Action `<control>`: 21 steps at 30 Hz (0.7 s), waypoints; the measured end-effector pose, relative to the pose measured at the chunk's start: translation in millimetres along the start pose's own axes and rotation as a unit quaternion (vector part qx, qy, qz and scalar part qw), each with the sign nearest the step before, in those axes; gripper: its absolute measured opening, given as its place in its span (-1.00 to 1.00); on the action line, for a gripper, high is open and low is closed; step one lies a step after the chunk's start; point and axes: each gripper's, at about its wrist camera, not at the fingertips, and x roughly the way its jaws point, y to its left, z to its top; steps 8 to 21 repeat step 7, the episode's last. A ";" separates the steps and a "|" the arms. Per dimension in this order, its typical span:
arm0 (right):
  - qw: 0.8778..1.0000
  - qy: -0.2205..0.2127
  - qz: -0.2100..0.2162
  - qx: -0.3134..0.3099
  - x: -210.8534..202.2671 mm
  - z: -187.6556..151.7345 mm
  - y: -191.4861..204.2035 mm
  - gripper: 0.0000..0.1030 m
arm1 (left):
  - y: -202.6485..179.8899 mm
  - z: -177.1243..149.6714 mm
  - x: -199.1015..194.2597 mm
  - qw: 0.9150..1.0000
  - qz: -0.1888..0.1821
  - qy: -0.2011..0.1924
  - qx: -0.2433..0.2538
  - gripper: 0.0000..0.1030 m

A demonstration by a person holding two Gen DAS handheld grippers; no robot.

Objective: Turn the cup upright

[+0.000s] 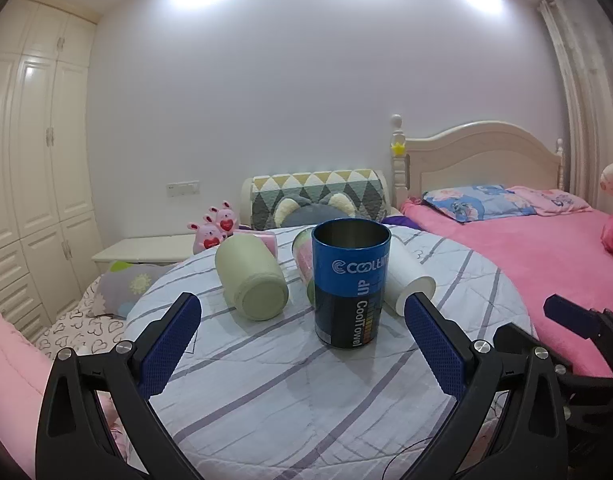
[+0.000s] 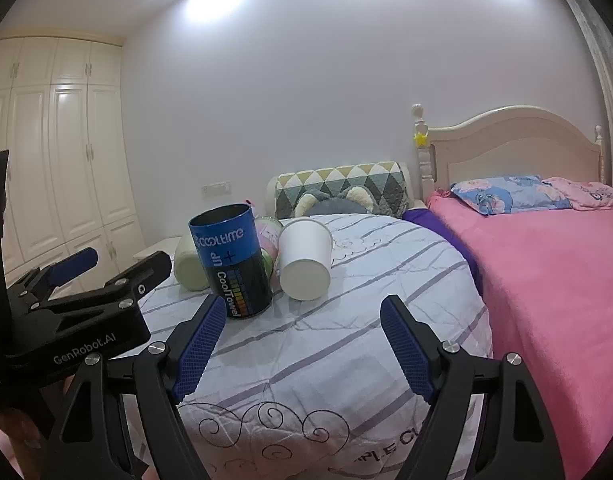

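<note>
A blue and black "CoolTime" cup [image 1: 349, 284] stands upright, mouth up, on the round striped table [image 1: 266, 392]. It also shows in the right wrist view [image 2: 232, 264]. A pale green cup [image 1: 252, 282] lies on its side to its left. A white paper cup [image 2: 305, 258] lies on its side to its right. A pink-green cup [image 1: 304, 252] lies behind the blue one, mostly hidden. My left gripper [image 1: 302, 312] is open and empty, just short of the blue cup. My right gripper [image 2: 302, 316] is open and empty, in front of the white cup.
A bed with a pink blanket [image 2: 554, 280] lies right of the table. A patterned cushion [image 1: 318, 196] and pink plush rabbits [image 1: 216, 226] sit behind the table. A cream wardrobe [image 1: 30, 168] fills the left wall. The left gripper's body [image 2: 66, 312] shows at left in the right wrist view.
</note>
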 end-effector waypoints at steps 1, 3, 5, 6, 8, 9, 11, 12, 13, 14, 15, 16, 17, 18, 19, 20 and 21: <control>1.000 0.002 0.000 0.000 1.0 -0.5 0.1 0.57 | -0.2 0.1 0.5 1.000 0.000 0.001 -0.001 1.00; 1.000 0.004 0.001 -0.001 1.9 -1.7 0.3 0.57 | -0.7 0.6 1.0 1.000 0.000 0.004 -0.002 1.00; 1.000 0.007 0.002 -0.002 2.0 -2.5 0.9 0.57 | -0.9 0.8 1.3 1.000 0.001 0.004 -0.002 1.00; 1.000 0.007 0.002 -0.003 2.0 -2.6 1.1 0.57 | -1.0 0.9 1.8 1.000 0.003 0.005 -0.003 1.00; 1.000 0.007 0.002 -0.003 1.9 -2.7 1.3 0.57 | -0.8 0.9 2.2 1.000 0.004 0.006 -0.003 1.00; 1.000 0.007 0.002 -0.003 1.9 -2.7 1.3 0.57 | -0.8 0.9 2.2 1.000 0.004 0.006 -0.003 1.00; 1.000 0.007 0.002 -0.003 1.9 -2.7 1.3 0.57 | -0.8 0.9 2.2 1.000 0.004 0.006 -0.003 1.00; 1.000 0.007 0.002 -0.003 1.9 -2.7 1.3 0.57 | -0.8 0.9 2.2 1.000 0.004 0.006 -0.003 1.00; 1.000 0.007 0.002 -0.003 1.9 -2.7 1.3 0.57 | -0.8 0.9 2.2 1.000 0.004 0.006 -0.003 1.00; 1.000 0.007 0.002 -0.003 1.9 -2.7 1.3 0.57 | -0.8 0.9 2.2 1.000 0.004 0.006 -0.003 1.00; 1.000 0.007 0.002 -0.003 1.9 -2.7 1.3 0.57 | -0.8 0.9 2.2 1.000 0.004 0.006 -0.003 1.00; 1.000 0.007 0.002 -0.003 1.9 -2.7 1.3 0.57 | -0.8 0.9 2.2 1.000 0.004 0.006 -0.003 1.00; 1.000 0.007 0.002 -0.003 1.9 -2.7 1.3 0.57 | -0.8 0.9 2.2 1.000 0.004 0.006 -0.003 1.00; 1.000 0.007 0.002 -0.003 1.9 -2.7 1.3 0.57 | -0.8 0.9 2.2 1.000 0.004 0.006 -0.003 1.00; 1.000 0.007 0.002 -0.003 1.9 -2.7 1.3 0.57 | -0.8 0.9 2.2 1.000 0.004 0.006 -0.003 1.00; 1.000 0.007 0.002 -0.003 1.9 -2.7 1.3 0.57 | -0.8 0.9 2.2 1.000 0.004 0.006 -0.003 1.00; 1.000 0.007 0.002 -0.003 1.9 -2.7 1.3 0.57 | -0.8 0.9 2.2 1.000 0.004 0.006 -0.003 1.00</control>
